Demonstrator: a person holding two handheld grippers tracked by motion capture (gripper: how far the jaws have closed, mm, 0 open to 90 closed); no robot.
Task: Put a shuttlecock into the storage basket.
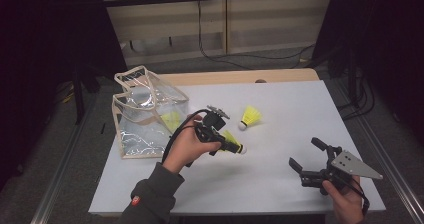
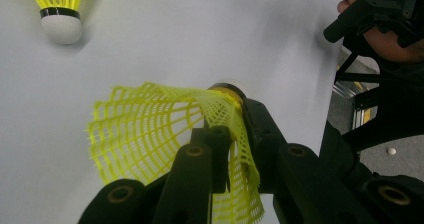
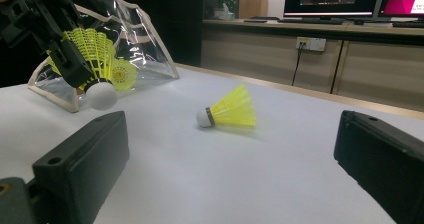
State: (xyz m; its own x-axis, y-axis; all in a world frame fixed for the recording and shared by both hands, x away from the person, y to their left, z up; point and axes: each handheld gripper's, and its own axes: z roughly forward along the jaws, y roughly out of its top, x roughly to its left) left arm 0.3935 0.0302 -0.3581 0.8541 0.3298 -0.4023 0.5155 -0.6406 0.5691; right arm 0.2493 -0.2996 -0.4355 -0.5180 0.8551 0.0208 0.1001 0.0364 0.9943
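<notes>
Shuttlecock [image 2: 150,134] between left tool [image 2: 225,154] jaws

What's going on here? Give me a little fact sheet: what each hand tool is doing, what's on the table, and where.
left gripper: shut on a yellow shuttlecock, gripped by its mesh skirt and held above the table
right gripper: open, holding nothing, near the table's right front
loose shuttlecock: lying on its side mid-table, apart from both grippers
clear bag: at the table's left, mouth open, another yellow shuttlecock inside
table: white top
</notes>
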